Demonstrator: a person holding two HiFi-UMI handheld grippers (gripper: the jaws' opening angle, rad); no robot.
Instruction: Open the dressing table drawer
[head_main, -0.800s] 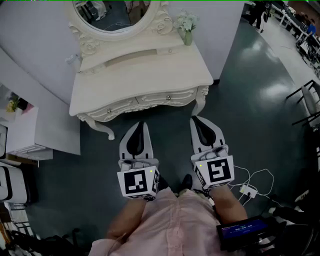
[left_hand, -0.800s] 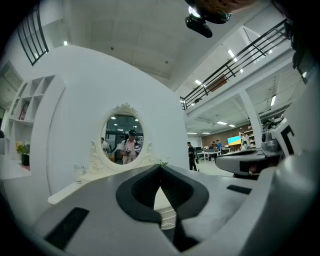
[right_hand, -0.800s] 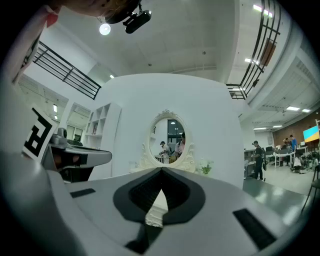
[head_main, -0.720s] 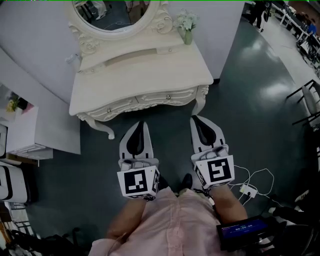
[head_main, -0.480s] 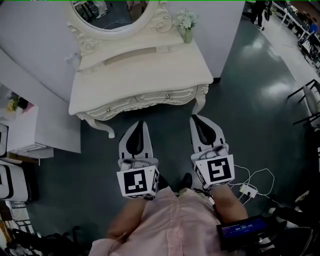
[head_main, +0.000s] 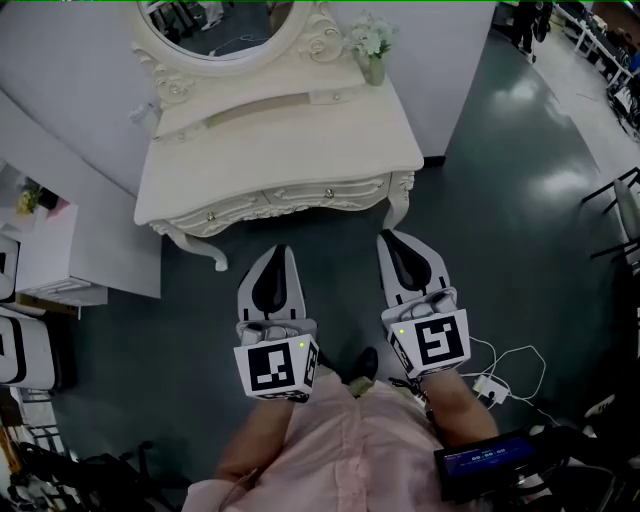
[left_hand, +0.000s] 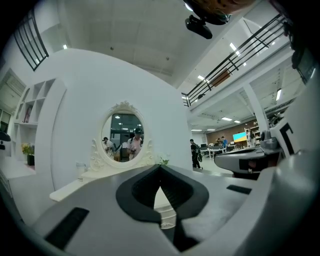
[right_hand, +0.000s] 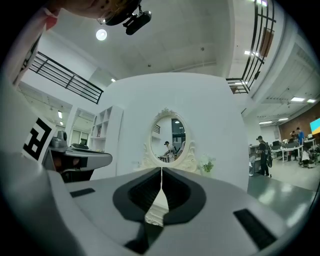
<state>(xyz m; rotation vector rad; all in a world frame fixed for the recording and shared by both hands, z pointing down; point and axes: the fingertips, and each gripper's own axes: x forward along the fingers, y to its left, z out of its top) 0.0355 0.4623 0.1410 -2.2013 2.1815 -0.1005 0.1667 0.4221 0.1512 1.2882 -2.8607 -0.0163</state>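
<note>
Standing before the dressing table (head_main: 290, 140), the person held the left gripper (head_main: 281, 250) and the right gripper (head_main: 386, 238) level, each with its jaws pressed together on nothing, both near the table's front but apart from it. The drawer (head_main: 300, 196) was shut under the table top, its small knob (head_main: 330, 193) ahead of the space between the two grippers. In my judgement, one gripper should first part its jaws, come straight onto the knob, close firmly around it, then pull level and straight back so that the drawer does not jam.
</note>
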